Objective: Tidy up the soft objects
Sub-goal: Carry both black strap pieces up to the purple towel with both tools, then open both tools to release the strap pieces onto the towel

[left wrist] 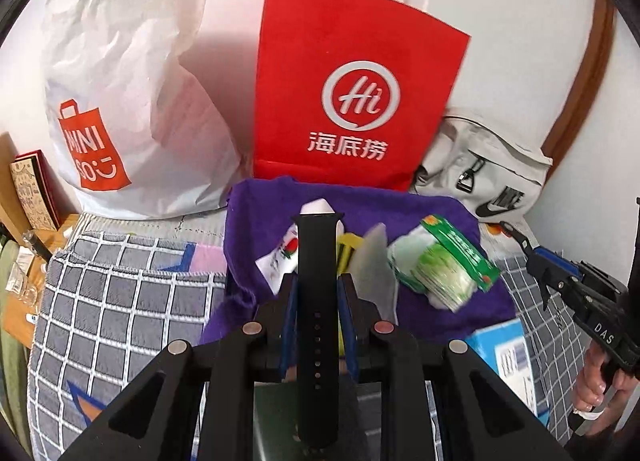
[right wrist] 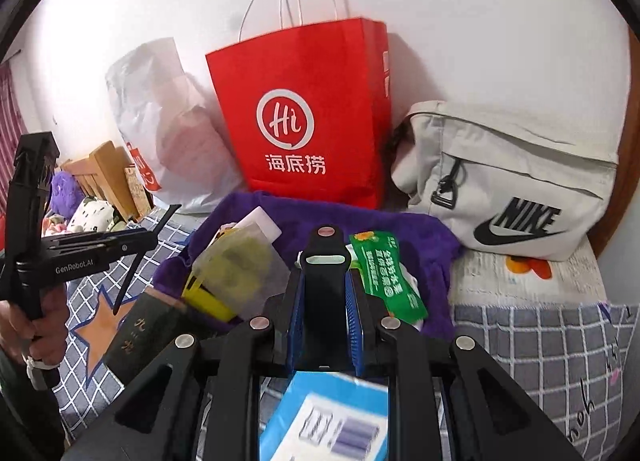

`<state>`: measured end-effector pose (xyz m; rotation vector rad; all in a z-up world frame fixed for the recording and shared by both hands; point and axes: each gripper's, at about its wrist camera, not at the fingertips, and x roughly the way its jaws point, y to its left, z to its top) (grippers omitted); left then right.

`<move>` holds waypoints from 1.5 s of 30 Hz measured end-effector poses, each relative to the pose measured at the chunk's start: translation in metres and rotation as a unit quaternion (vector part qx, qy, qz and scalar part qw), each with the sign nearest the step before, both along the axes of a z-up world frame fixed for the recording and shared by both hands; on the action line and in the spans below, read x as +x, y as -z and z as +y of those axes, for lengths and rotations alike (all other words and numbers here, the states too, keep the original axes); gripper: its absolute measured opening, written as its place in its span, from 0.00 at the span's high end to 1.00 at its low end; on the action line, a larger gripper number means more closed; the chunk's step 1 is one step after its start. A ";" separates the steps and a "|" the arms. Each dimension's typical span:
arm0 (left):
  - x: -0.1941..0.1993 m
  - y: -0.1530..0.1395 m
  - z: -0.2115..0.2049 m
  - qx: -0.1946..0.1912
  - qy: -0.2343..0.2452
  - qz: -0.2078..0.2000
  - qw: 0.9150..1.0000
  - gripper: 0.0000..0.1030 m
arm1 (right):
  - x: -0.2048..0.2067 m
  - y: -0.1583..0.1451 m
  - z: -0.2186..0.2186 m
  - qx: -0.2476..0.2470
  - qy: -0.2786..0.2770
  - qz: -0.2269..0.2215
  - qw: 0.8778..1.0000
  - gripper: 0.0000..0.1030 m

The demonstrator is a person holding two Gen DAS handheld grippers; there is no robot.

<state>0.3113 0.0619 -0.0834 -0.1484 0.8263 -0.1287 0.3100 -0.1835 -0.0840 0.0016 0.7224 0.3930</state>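
My left gripper (left wrist: 317, 289) is shut on a long black watch strap (left wrist: 316, 261) with holes, held flat along the fingers above a purple towel (left wrist: 424, 209). My right gripper (right wrist: 325, 293) is shut on a shorter black strap piece (right wrist: 325, 257) with a buckle end. On the towel lie a green-and-white tissue pack (left wrist: 440, 273), a white sachet with red print (left wrist: 280, 257), a yellow item in a clear pouch (right wrist: 236, 273) and a green packet (right wrist: 386, 277). In the left wrist view the right gripper (left wrist: 516, 237) shows at the right; the left gripper (right wrist: 172, 217) shows at the left in the right wrist view.
A red paper bag (left wrist: 352, 93) stands behind the towel against the wall, with a white plastic Miniso bag (left wrist: 120, 101) to its left and a grey Nike bag (right wrist: 516, 181) to its right. A blue box (right wrist: 332, 417) and a dark box (right wrist: 148, 329) lie on the checked bedding (left wrist: 112, 293).
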 end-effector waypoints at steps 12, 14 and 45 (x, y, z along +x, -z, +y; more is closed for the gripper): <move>0.041 0.013 0.014 -0.017 -0.017 0.013 1.000 0.81 | 0.046 0.014 0.010 -0.006 -0.009 0.020 1.000 0.80; 0.048 0.018 0.017 -0.023 -0.020 0.018 0.999 0.81 | 0.052 0.019 0.009 -0.004 -0.008 0.026 1.000 0.80; 0.082 0.061 0.027 -0.075 -0.021 0.095 0.992 0.61 | 0.076 0.062 0.020 -0.017 -0.024 0.097 0.995 0.48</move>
